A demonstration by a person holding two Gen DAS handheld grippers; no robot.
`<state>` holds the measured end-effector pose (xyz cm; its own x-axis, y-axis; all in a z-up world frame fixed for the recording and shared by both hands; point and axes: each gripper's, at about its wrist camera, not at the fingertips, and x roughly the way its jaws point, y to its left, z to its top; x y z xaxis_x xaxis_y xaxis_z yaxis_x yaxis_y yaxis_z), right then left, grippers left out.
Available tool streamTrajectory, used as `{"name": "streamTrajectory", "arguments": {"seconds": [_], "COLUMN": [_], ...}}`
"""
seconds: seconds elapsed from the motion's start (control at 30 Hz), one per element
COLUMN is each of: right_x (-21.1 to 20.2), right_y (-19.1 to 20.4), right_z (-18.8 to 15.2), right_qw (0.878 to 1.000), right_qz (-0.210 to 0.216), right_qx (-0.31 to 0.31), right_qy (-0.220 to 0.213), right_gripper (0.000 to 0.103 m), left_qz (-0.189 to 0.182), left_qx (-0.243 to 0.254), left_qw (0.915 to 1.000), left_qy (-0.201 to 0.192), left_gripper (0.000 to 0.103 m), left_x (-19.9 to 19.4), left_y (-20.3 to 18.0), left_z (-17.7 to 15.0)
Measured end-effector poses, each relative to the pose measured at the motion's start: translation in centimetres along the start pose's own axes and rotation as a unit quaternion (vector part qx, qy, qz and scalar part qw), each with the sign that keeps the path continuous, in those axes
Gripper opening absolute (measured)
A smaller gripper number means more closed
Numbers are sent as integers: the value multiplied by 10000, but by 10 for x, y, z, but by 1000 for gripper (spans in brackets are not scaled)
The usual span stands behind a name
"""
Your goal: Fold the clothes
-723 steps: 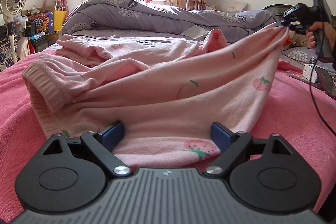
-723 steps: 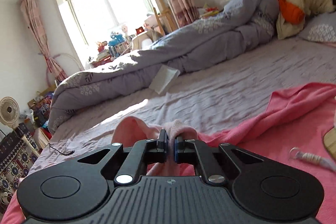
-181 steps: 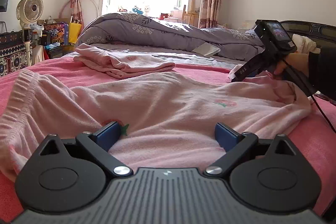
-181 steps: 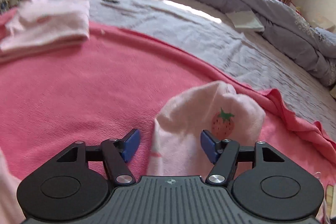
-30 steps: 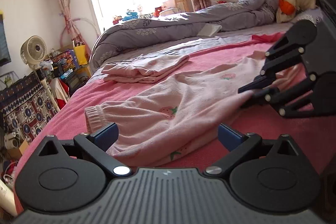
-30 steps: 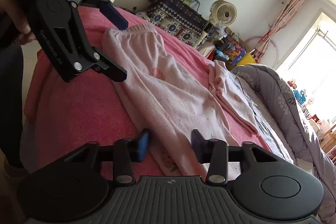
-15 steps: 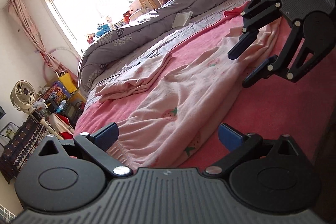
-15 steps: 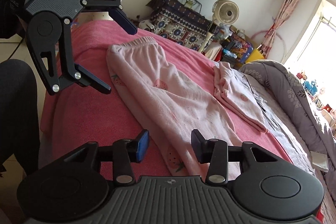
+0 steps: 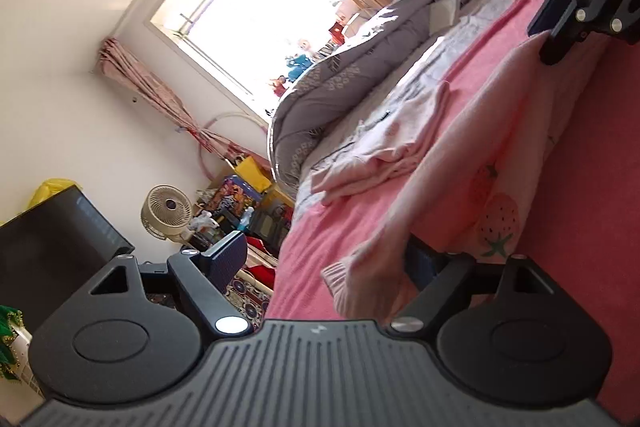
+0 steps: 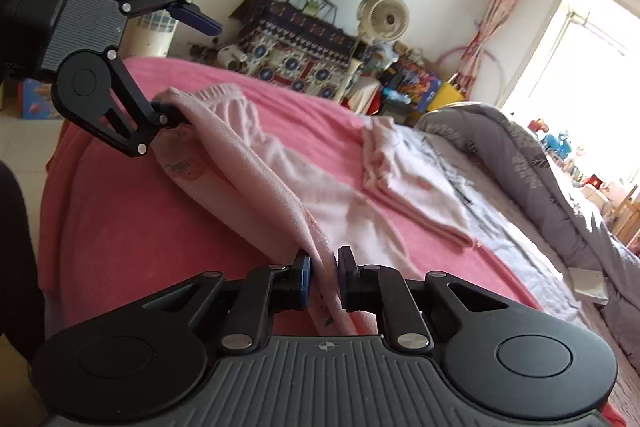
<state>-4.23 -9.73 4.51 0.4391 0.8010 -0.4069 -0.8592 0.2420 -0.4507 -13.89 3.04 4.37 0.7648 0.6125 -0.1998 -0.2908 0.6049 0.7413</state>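
Observation:
Pale pink pants with strawberry prints [image 9: 472, 155] [image 10: 248, 163] lie along the red-pink blanket [image 10: 140, 227]. Their near long edge is lifted between both grippers. My right gripper [image 10: 324, 277] [image 9: 546, 43] is closing, and its pads pinch a fold of that edge near the leg end. My left gripper [image 9: 320, 259] [image 10: 184, 67] is rolled onto its side with jaws wide and closing. Its lower finger sits under the waistband corner, which drapes over it, while the upper blue pad [image 10: 196, 17] stands clear of the cloth.
A folded pink garment [image 10: 400, 179] [image 9: 384, 155] lies beyond the pants. A grey duvet [image 10: 540, 167] is heaped along the far side of the bed. A fan [image 10: 384, 17], a patterned cabinet and clutter stand off the bed's end. A person's dark leg [image 10: 16, 247] is at the left.
My left gripper has rolled onto its side and slid one finger under the waistband corner. My right gripper has narrowed onto the pants' edge and raised it off the blanket.

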Motion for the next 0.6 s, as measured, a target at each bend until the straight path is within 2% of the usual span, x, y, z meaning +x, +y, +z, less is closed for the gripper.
{"name": "streamTrajectory", "arguments": {"seconds": [0.07,0.13,0.27,0.37,0.47,0.53,0.6], "right_x": [-4,-2,6,6,2,-3,-7], "right_y": [-4,0,25,42,46,42,36], "right_z": [4,-1,-22,-33,-33,-30,-27], "right_qw": [9996,9999,9983,9968,9963,9937,9879], "right_qz": [-191,44,463,593,666,1033,1508], "right_qx": [51,59,-244,-402,-446,-288,-42], "right_qy": [-216,-106,261,351,322,314,345], "right_gripper": [15,15,15,15,15,15,15], "left_qz": [80,16,-336,-322,-382,-335,-103], "left_qx": [-95,-64,147,-8,-475,-781,-1132], "left_qw": [9999,10000,9980,9970,9950,9934,9908], "left_qy": [-26,66,519,702,788,764,729], "left_gripper": [86,87,87,87,88,89,90], "left_x": [0,1,1,-1,-4,-8,-13], "left_y": [7,5,-12,-14,-2,9,23], "left_z": [1,-6,-31,-49,-56,-55,-52]}}
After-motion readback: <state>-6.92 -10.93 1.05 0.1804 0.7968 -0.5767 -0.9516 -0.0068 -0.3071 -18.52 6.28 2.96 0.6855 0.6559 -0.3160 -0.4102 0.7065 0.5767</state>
